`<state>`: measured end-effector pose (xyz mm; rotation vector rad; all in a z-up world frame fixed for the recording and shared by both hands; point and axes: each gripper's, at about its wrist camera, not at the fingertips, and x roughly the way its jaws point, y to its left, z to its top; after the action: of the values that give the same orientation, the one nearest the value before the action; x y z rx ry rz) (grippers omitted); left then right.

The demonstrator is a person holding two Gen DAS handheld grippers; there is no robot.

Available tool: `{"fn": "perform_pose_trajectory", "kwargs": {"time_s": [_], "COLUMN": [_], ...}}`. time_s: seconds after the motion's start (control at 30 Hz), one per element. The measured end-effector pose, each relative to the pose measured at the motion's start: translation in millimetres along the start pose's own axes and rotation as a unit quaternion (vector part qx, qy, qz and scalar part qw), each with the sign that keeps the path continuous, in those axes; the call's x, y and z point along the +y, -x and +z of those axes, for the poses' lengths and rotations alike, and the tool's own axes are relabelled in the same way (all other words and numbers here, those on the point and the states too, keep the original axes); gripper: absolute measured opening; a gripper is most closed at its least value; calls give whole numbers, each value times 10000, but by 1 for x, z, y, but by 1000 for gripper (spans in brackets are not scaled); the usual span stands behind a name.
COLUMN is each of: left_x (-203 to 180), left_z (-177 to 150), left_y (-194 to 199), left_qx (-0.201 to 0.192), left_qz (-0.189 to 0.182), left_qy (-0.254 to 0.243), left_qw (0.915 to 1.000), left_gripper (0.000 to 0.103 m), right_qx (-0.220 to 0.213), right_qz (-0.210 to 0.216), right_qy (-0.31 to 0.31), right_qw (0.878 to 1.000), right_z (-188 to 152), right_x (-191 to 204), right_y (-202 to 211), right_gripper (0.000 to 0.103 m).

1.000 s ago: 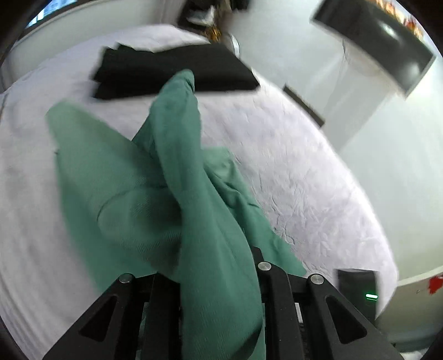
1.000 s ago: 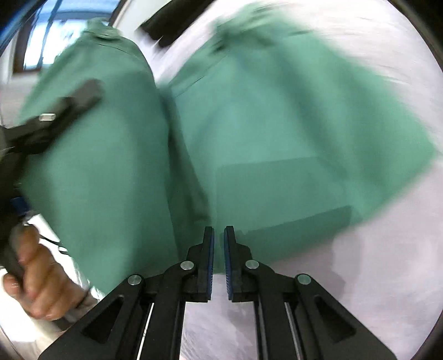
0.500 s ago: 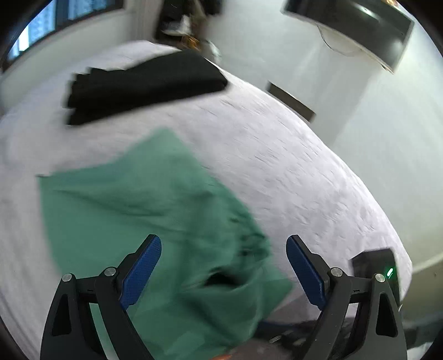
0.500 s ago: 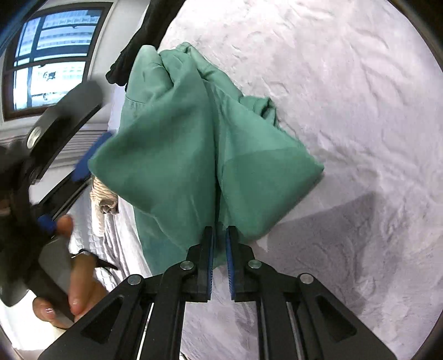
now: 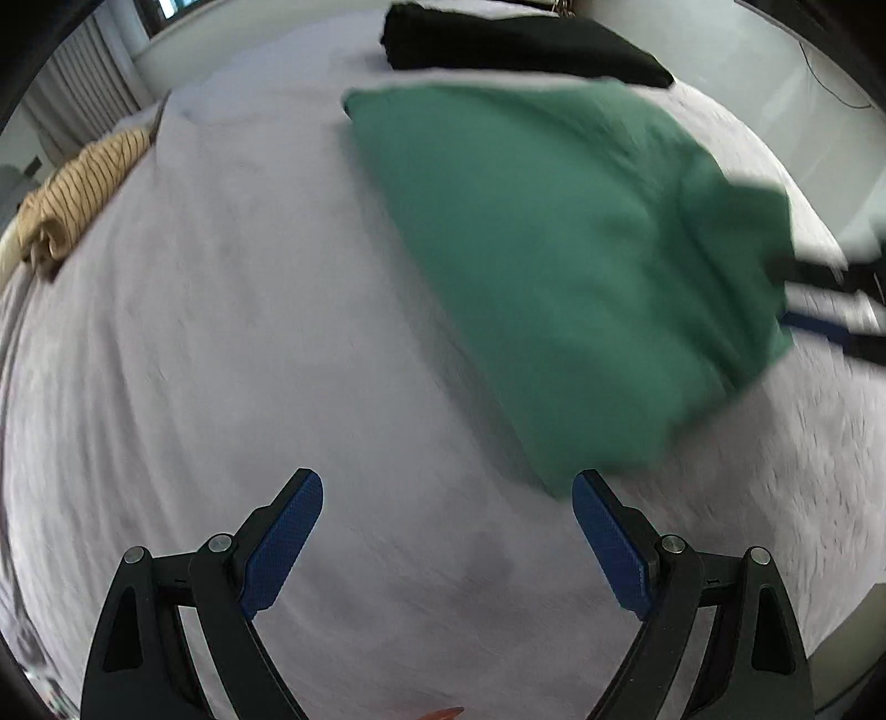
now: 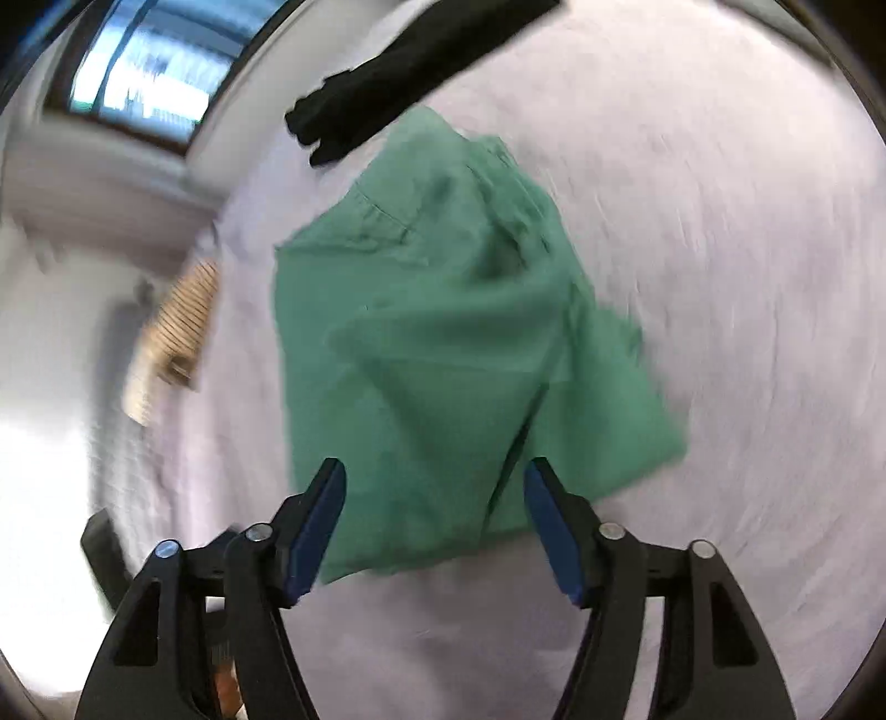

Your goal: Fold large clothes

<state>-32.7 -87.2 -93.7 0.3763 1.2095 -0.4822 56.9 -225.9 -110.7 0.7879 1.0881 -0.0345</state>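
Starting at the left: a striped tan garment (image 5: 77, 194) sits bunched at the far left edge of the bed (image 5: 232, 343), out of play. My left gripper (image 5: 447, 534) hovers over bare sheet, jaws spread wide, nothing between the blue pads. Its right pad sits just beside the near corner of the green garment (image 5: 559, 266), not touching as far as I can tell (the frame is smeared with motion, so I won't swear to it).

The green garment lies roughly folded mid-bed, a black folded pile (image 5: 515, 39) just beyond it.

Over on the right, my right gripper (image 6: 434, 520) is also wide open and empty, poised over the green garment's (image 6: 443, 343) near edge, a raised crease running between the pads.

I judge this cloth light, limp and thin: it will sag and slide on the sheet, not hold a shape. Best to pinch through all layers at the two near corners, one per gripper, rather than at the loose middle ridge.
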Motion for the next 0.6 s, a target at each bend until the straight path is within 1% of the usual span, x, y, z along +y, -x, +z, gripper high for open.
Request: {"fn": "perform_pose_trajectory", "kwargs": {"time_s": [0.07,0.1,0.13,0.17,0.2,0.23,0.27,0.3,0.33,0.4,0.43,0.47,0.5,0.53,0.57,0.6], "left_x": [-18,-26,-32,-34,-29,-23,-14,-7,0,4,10,10,10,10,12,9], "left_z": [-3,-3,-1,2,9,10,13,15,15,10,14,11,11,10,17,14], "left_y": [-5,-10,-16,-22,-25,-28,-28,-28,-26,-27,-29,-33,-35,-39,-48,-46], "left_qx": [3,-38,-81,-122,-205,-252,-252,-260,-289,-296,-283,-251,-204,-184,-179,-180], "left_qz": [-37,29,116,256,472,515,382,305,275,242,189,150,123,122,140,171], "left_qy": [36,65,118,227,479,685,911,1050,1111,1082,1108,1119,1117,1077,1014,923], "left_qw": [10000,10000,9998,9993,9975,9960,9948,9937,9930,9934,9933,9933,9935,9939,9946,9954], "left_gripper": [92,92,92,92,92,93,93,93,93,96,96,96,96,96,96,96], "right_qx": [140,172,228,262,265,243,108,-81,-231,-426,-411,-335,-159,-28,71,118], "right_qz": [-402,-510,-732,-844,-828,-699,-374,91,434,897,1068,1081,1062,1123,1221,1426], "right_qy": [294,344,358,314,201,17,-254,-493,-667,-1148,-1587,-1896,-2383,-2650,-2886,-3171], "right_qw": [9987,9980,9964,9956,9960,9973,9989,9987,9966,9884,9807,9753,9652,9577,9496,9375], "right_z": [9,13,19,25,28,35,39,40,38,30,21,15,2,-5,-13,-23], "right_x": [11,12,12,9,7,7,3,-2,-8,-29,-49,-65,-90,-105,-118,-130], "right_y": [-14,-21,-30,-35,-37,-35,-26,-14,-4,10,9,3,-11,-22,-32,-39], "right_gripper": [74,74,74,70,55,6,7,7,7,7,7,7,7,7,7,7]}}
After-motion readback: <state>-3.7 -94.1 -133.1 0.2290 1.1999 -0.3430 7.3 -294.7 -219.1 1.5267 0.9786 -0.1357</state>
